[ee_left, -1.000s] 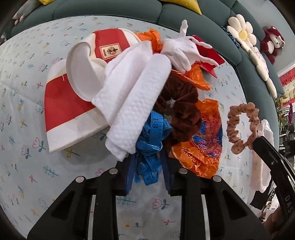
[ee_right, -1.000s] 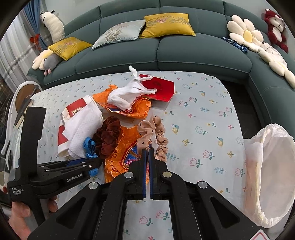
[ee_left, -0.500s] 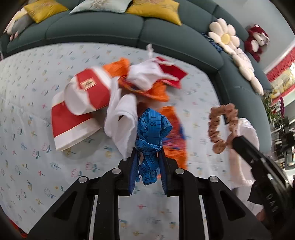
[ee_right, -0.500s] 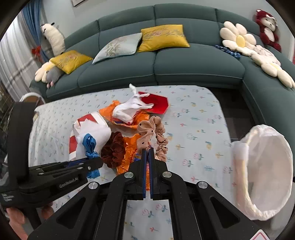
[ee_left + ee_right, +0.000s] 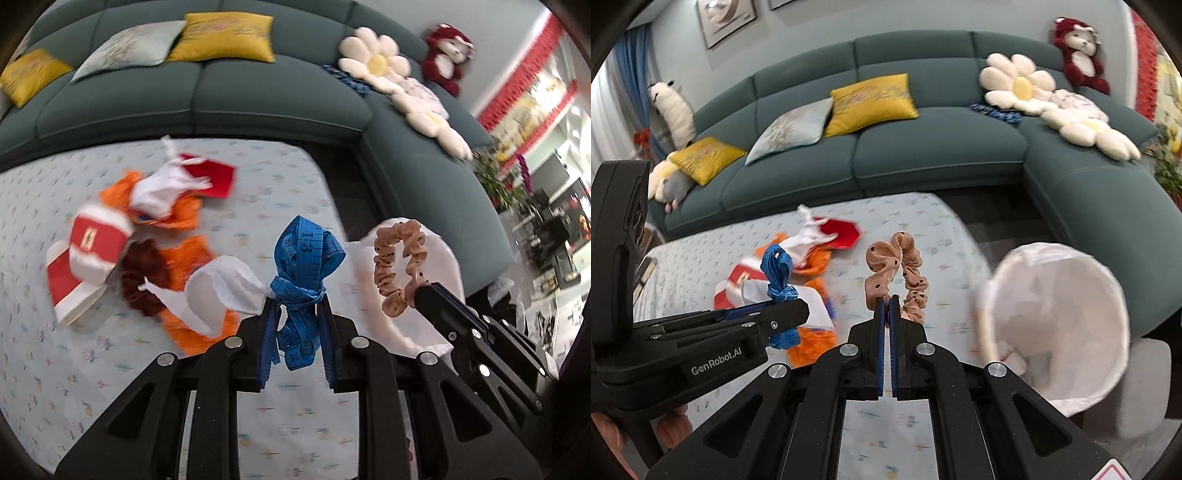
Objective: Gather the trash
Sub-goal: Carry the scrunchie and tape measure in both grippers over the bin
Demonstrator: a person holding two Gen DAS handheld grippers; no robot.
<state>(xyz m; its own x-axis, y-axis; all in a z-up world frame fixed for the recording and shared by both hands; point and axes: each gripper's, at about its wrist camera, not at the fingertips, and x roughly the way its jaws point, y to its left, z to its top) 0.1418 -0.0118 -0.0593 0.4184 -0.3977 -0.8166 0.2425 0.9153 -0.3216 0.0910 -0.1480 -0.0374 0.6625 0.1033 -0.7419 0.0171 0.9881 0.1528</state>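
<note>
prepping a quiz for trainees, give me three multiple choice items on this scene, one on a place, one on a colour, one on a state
1. Where is the white-lined bin relative to the table?
A. on the sofa
B. beyond the table's right edge
C. in the middle of the table

2. What colour is the tape measure in the left hand-held gripper?
A. blue
B. yellow
C. green

3. What state is the right hand-held gripper in?
A. wide open and empty
B. shut on the tan scrunchie
C. shut on a red cup

Key:
1 B, the right wrist view shows the bin off the table's right edge, in front of the sofa.
2 A, the bundled tape is bright blue.
3 B, its jaws pinch the dotted tan scrunchie.
</note>
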